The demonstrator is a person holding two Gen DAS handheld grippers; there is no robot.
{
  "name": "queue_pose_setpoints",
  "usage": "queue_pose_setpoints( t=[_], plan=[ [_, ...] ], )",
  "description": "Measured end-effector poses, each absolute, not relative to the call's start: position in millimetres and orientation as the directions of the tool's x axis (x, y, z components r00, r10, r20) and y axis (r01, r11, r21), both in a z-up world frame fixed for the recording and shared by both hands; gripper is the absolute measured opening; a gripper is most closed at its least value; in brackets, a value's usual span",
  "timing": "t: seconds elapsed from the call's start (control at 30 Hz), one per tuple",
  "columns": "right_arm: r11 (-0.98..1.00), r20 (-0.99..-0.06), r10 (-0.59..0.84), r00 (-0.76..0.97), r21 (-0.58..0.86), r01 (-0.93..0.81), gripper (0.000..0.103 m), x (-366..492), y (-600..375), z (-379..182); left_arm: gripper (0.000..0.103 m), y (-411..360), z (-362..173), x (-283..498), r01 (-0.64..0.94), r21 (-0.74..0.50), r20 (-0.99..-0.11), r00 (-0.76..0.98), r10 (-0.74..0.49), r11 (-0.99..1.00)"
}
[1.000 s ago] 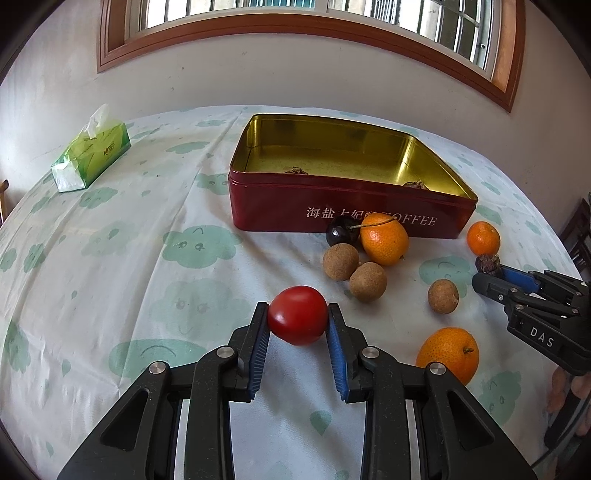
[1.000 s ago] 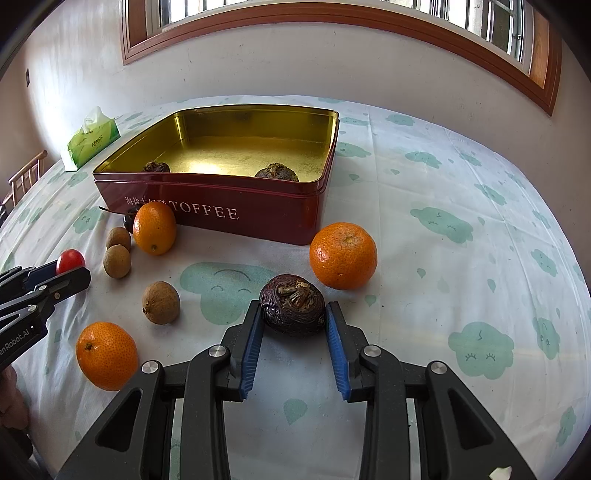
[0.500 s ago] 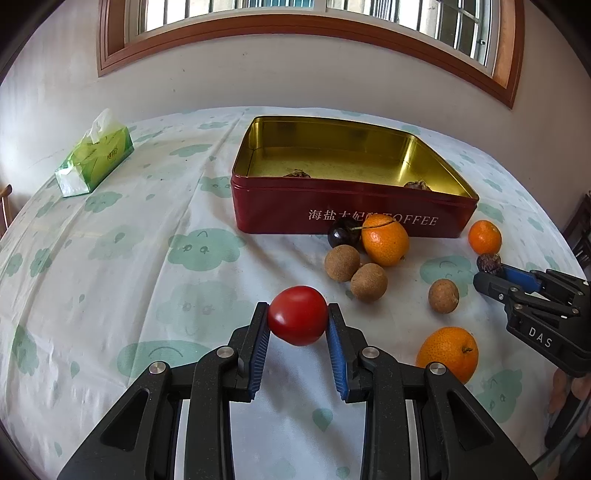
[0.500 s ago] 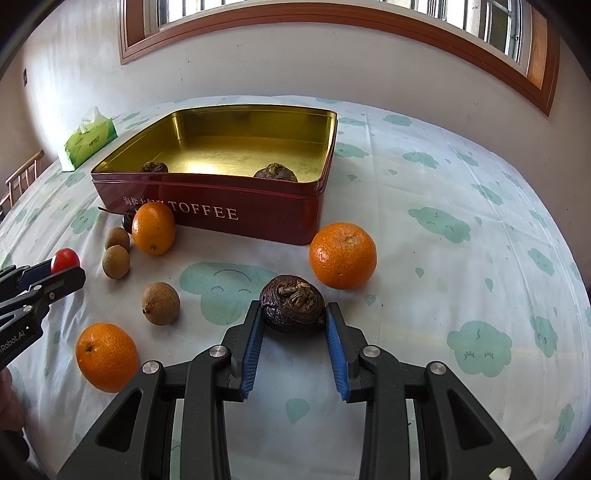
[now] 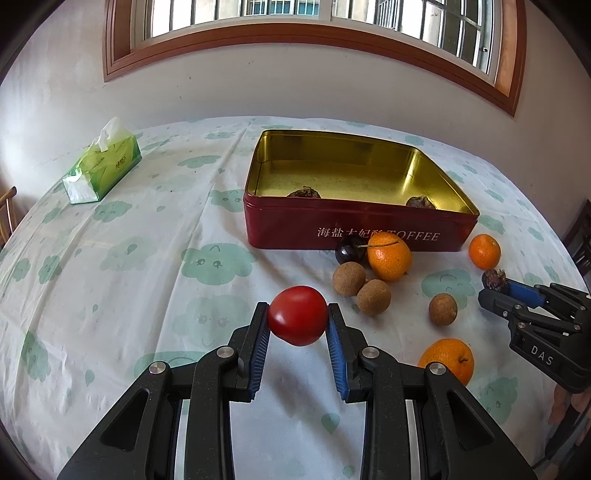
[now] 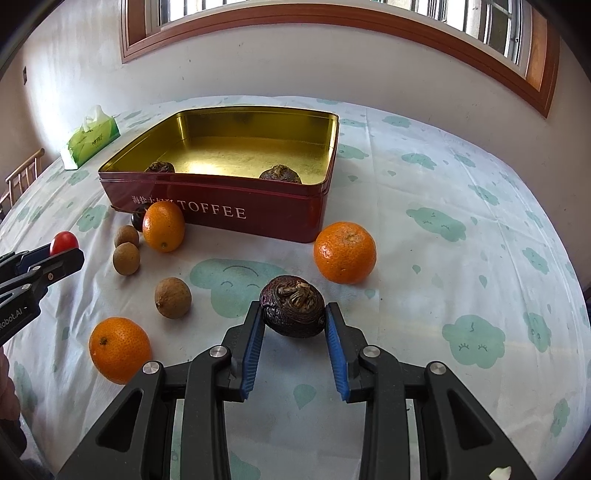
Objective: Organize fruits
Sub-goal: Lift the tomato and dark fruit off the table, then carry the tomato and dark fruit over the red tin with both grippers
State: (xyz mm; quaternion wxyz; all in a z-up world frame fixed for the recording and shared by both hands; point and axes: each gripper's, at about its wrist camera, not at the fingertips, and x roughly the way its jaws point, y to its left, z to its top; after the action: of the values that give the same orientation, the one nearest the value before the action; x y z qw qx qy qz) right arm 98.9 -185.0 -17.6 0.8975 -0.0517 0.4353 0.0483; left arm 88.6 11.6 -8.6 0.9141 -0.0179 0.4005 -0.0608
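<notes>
My left gripper is shut on a red tomato held above the tablecloth. Between the blue pads of my right gripper sits a dark wrinkled fruit, gripped tight. The red toffee tin stands open beyond, with two dark wrinkled fruits on its gold floor. In front of the tin lie oranges, brown longans and a dark cherry. The right gripper shows at the right edge of the left wrist view, and the left gripper at the left edge of the right wrist view.
A green tissue pack lies at the far left of the table. A wall with a wood-framed window runs behind. A wooden chair back stands past the table's left edge.
The view from both grippers has lifted slightly, so the tin and the fruits sit a little lower in frame. Both grips are unchanged.
</notes>
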Motion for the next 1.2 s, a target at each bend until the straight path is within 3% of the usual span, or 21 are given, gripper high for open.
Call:
queue_pose_setpoints(
  t=[0.5,1.2],
  plan=[
    [0.991,-0.741,0.051,0.670,-0.048,-0.128,0.030,96,-183,16,0.031,14,11,93,0.117,-0.076,-0.698,0.703,-0.137,0.990],
    [0.988,-0.727,0.094,0.680,-0.014,-0.151,0.030,183,-172,34,0.031,10,34,181,0.141,-0.088,-0.684,0.711,-0.163,0.986]
  ],
)
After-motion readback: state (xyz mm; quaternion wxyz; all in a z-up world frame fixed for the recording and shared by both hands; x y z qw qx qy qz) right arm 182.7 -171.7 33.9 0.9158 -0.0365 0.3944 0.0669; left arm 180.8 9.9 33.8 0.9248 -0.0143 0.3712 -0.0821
